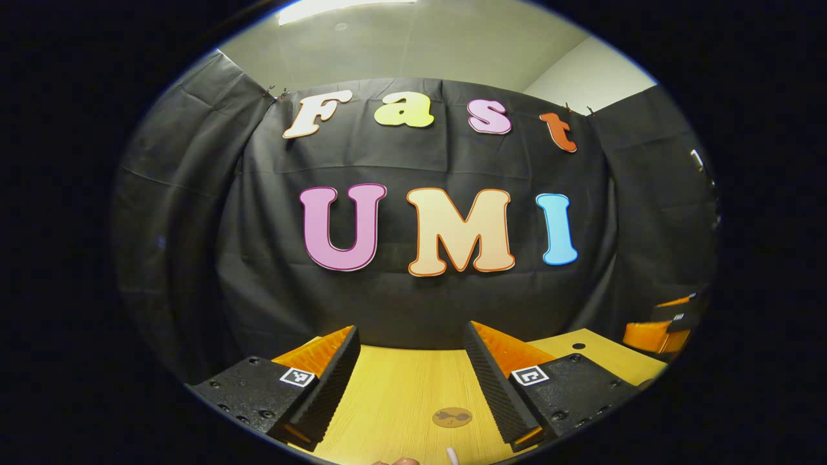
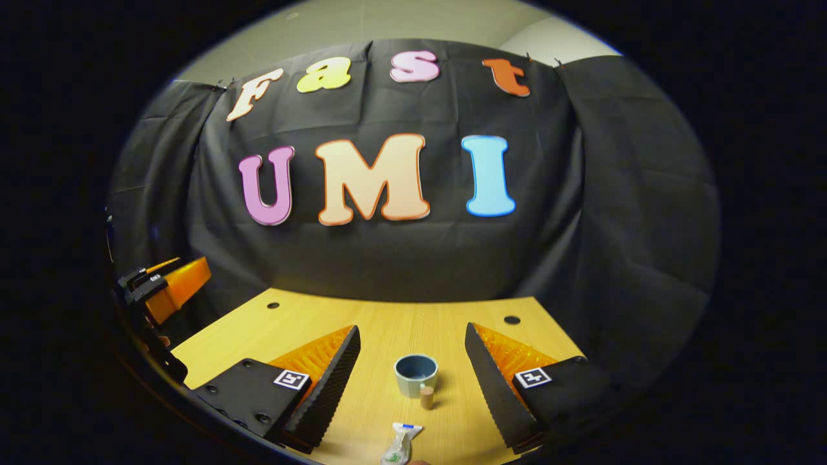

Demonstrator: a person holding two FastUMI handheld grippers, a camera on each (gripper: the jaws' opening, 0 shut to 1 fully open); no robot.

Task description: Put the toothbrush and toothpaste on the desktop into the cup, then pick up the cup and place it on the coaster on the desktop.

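In the left gripper view, the left gripper (image 1: 411,381) is held above the wooden counter (image 1: 400,387) with its fingers (image 1: 326,381) spread wide apart and nothing between them. A round brown coaster (image 1: 451,417) is seen on the counter between the fingers, nearer the right-hand one. Just below it, at the bottom edge, a small white tip (image 1: 452,456) is glimpsed; what it belongs to cannot be told.

In the right gripper view, the right gripper (image 2: 412,381) is likewise held with its fingers (image 2: 329,381) wide apart and empty. A blue-grey cup (image 2: 416,374) stands upright between them, with a small cork-coloured piece (image 2: 426,396) touching its near side. The toothpaste (image 2: 400,444) lies on the counter nearer the camera, apart from the cup.
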